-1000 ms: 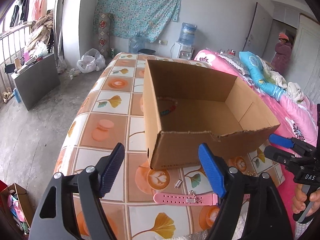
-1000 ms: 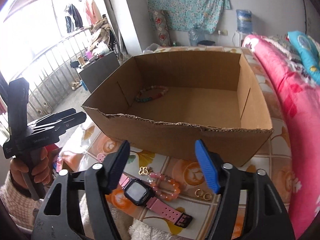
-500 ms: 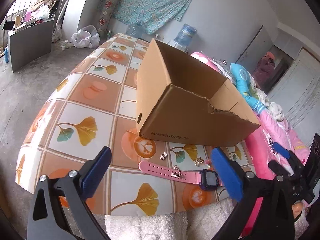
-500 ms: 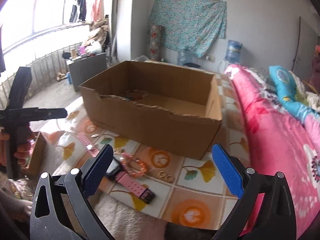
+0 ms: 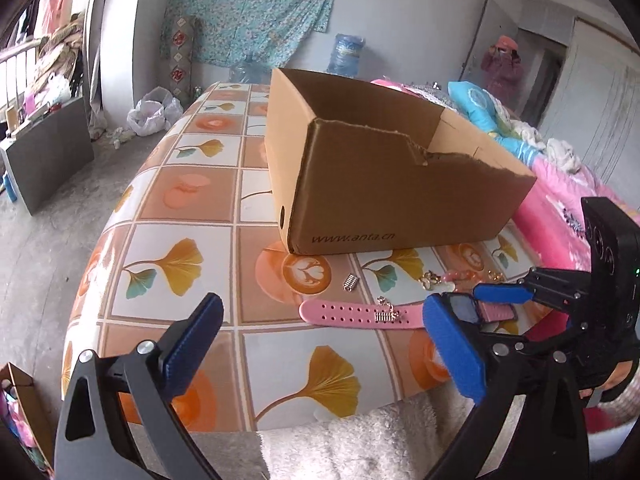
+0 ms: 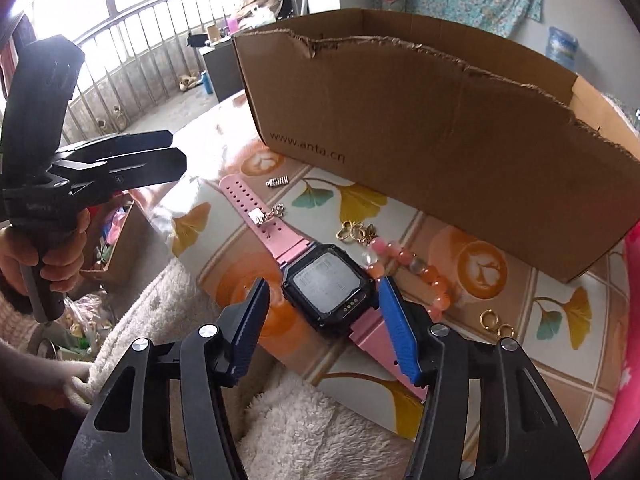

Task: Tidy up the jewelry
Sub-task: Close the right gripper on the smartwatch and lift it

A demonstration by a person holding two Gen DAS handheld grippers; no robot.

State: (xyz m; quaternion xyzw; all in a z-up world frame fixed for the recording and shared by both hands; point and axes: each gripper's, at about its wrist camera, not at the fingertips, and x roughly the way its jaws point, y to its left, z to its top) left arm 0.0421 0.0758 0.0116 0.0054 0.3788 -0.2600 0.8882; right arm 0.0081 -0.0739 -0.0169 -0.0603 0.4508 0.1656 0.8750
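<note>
right tool wide open, straddling the black square-faced watch on pink rubber strap flat on the tiled worktop. close squarely on the case, not the strap. left tool open, empty.

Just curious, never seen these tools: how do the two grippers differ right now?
The right gripper sits low with its open jaws either side of the pink watch; the left gripper is also open but has nothing between its fingers. The right's jaws look closer together than the left's. Both have blue pads on black frames.
</note>
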